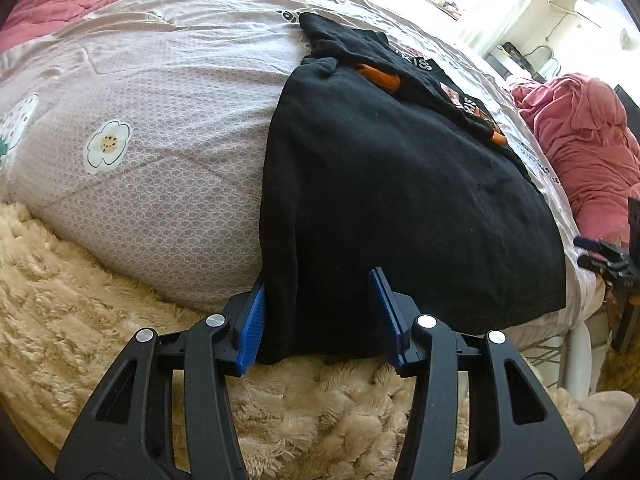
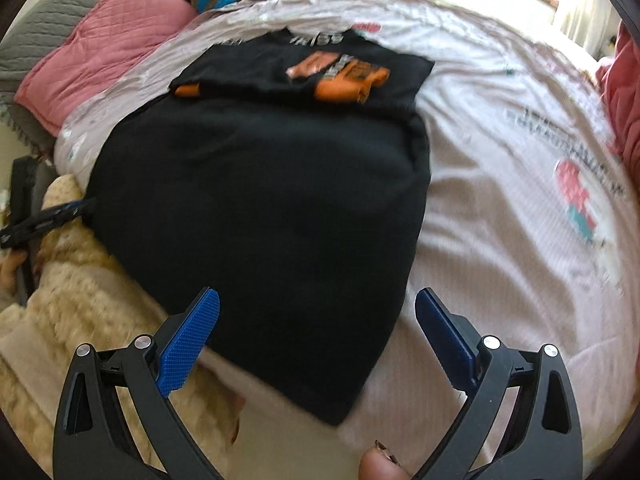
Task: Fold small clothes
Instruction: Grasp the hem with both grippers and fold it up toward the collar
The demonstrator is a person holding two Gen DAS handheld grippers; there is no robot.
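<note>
The black T-shirt point(image 2: 260, 208) lies spread on the pale bedsheet point(image 2: 500, 216), printed end with orange graphics up at 12 o'clock in the right wrist view, hem corner hanging down toward 6 over the bed edge and the shaggy cream blanket point(image 1: 80, 320).

The left gripper point(image 1: 318, 312) sits about half open with the shirt's near-left corner between its blue pads. The left pad seems to touch the cloth edge, the right one looks like it's resting on the fabric, but honestly can't tell if it's actually pinching. The right gripper point(image 2: 318, 336) gapes wide above the opposite hem corner, holding nothing, and that view is smeared.

Risk-wise: if the left one only has a loose bite, the corner probably slips out on the lift and the fold goes crooked. The right one could also snag bedsheet along with the shirt, since the hem lies flat on it.

Both grippers tilt steeply down. A fingertip point(image 2: 380, 466) pokes in at 6 o'clock.
</note>
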